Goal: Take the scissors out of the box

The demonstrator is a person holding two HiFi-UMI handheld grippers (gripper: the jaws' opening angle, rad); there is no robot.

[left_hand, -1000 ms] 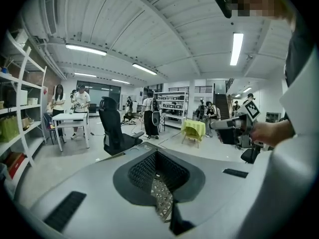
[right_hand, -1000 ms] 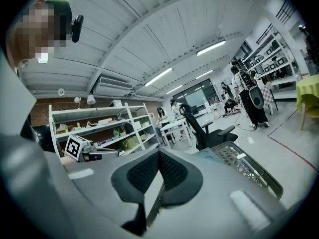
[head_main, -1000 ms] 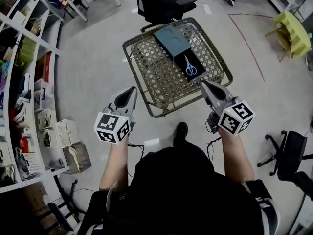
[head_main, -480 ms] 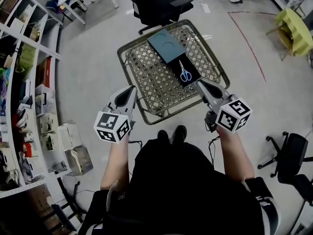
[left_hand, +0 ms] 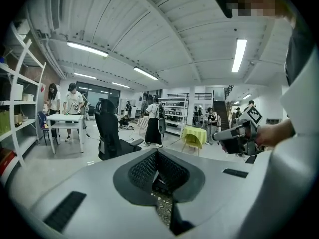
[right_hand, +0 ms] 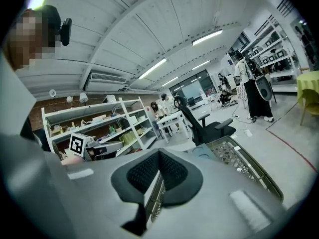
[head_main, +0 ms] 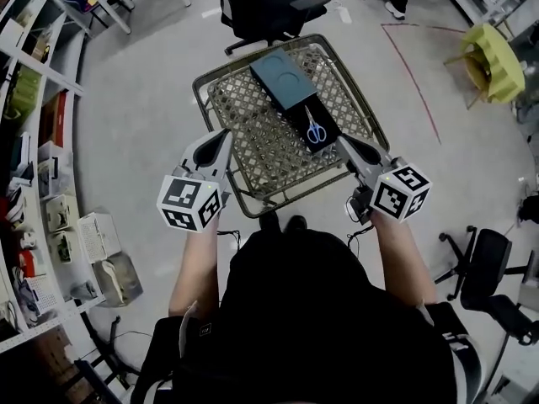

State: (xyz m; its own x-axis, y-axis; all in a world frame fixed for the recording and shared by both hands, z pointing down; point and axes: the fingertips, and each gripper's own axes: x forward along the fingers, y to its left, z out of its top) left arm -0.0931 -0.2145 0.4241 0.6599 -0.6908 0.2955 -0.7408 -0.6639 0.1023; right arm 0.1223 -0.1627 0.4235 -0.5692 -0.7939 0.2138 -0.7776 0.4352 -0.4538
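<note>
Blue-handled scissors lie in a black open box on a wire-mesh table; the box's dark teal lid lies just behind it. My left gripper is shut and empty at the table's near left edge. My right gripper, also shut and empty, points at the box's near end, a short way from the scissors. In the left gripper view my own jaws meet with nothing between them. The right gripper view shows the closed jaws over the mesh table and the lid.
A black office chair stands behind the table. Shelving with boxes lines the left side. A yellow-green table is at far right, another black chair at lower right. People stand in the distance.
The person has stepped up to the table, and both grippers have moved forward: the left now reaches its near edge and the right nears the box. Both stay shut.
</note>
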